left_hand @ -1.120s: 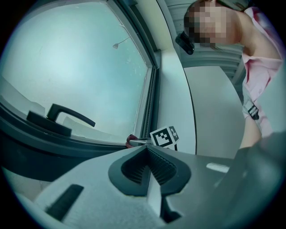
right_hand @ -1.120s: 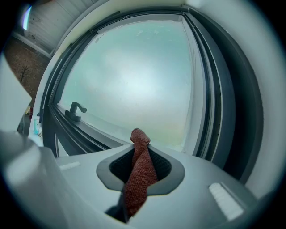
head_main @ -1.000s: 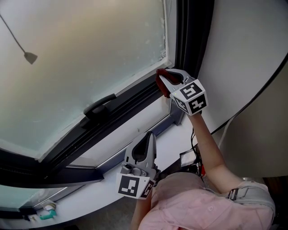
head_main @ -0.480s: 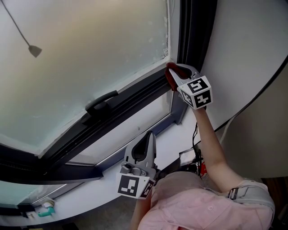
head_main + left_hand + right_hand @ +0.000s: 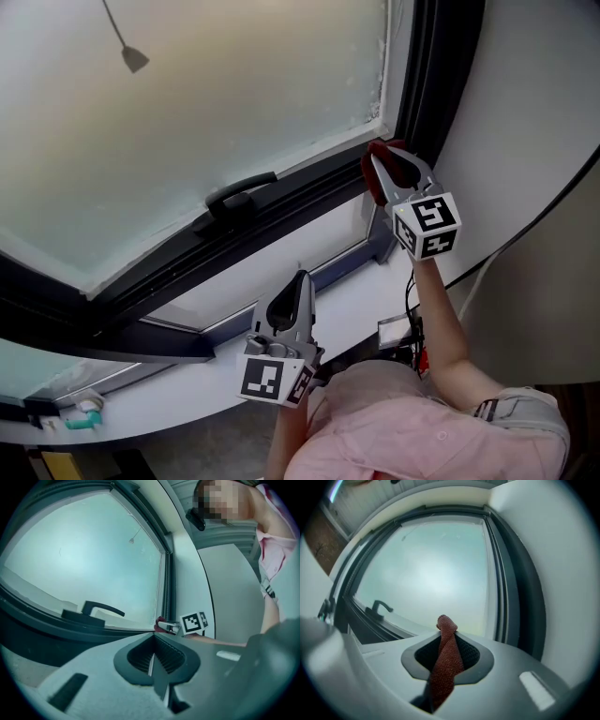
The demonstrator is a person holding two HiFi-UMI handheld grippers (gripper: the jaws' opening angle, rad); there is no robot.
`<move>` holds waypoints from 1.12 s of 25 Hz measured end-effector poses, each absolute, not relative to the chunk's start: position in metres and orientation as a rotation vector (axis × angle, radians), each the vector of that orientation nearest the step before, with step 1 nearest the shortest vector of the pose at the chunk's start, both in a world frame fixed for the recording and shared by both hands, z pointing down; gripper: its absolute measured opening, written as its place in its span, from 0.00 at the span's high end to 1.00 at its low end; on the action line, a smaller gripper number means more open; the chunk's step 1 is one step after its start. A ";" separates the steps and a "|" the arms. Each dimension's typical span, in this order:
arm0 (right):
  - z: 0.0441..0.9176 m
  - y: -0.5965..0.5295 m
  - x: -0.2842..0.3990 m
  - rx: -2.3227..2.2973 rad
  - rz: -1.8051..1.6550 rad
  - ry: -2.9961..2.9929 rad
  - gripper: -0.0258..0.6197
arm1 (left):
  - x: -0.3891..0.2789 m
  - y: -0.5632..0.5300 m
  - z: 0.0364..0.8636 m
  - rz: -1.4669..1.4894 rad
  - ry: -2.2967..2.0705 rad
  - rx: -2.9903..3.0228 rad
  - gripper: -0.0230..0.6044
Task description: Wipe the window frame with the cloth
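Observation:
My right gripper (image 5: 384, 159) is shut on a dark red cloth (image 5: 379, 167), held up at the lower right corner of the dark window frame (image 5: 309, 192). In the right gripper view the cloth (image 5: 446, 658) runs pinched between the jaws and pokes out past their tips toward the frosted pane (image 5: 436, 569). My left gripper (image 5: 300, 284) hangs lower, over the white sill (image 5: 262, 281), shut with nothing in it. The left gripper view shows its closed jaws pointing at the frame corner, with the right gripper (image 5: 164, 624) and the cloth (image 5: 160, 620) in the distance.
A black window handle (image 5: 239, 195) sits on the lower frame rail, left of the cloth. A cord pull (image 5: 134, 60) hangs before the glass. A grey curved wall (image 5: 525, 122) stands right of the frame. Cables and a small device (image 5: 398, 333) lie by the person's arm.
The right gripper with the cloth has kept to the frame's lower right corner, edging up toward it, while the head view has swung left and up. The left gripper has barely moved.

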State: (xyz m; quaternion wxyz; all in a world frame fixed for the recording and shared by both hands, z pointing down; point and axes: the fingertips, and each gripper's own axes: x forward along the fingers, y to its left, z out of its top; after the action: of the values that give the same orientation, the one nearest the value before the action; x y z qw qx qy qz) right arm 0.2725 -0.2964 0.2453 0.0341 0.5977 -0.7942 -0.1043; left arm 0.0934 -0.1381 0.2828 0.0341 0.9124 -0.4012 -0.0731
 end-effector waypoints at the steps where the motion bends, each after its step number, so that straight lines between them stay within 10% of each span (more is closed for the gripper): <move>1: 0.240 -0.285 0.254 1.817 -0.314 -2.508 0.87 | 0.086 -0.138 0.283 -0.219 -1.257 2.804 0.97; 13: 0.249 -0.227 0.008 1.267 -0.321 -2.798 0.87 | -0.046 -0.108 0.285 -0.192 -1.528 2.676 0.97; 28: 0.278 -0.241 -0.018 1.409 -0.464 -2.588 0.87 | -0.062 -0.113 0.295 -0.205 -1.398 2.705 0.97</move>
State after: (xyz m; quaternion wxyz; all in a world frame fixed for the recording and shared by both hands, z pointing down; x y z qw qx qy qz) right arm -0.0183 -0.2407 0.2779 0.0793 0.4707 -0.8649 -0.1549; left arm -0.0618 -0.1133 0.2950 0.0449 0.8855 -0.4576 -0.0670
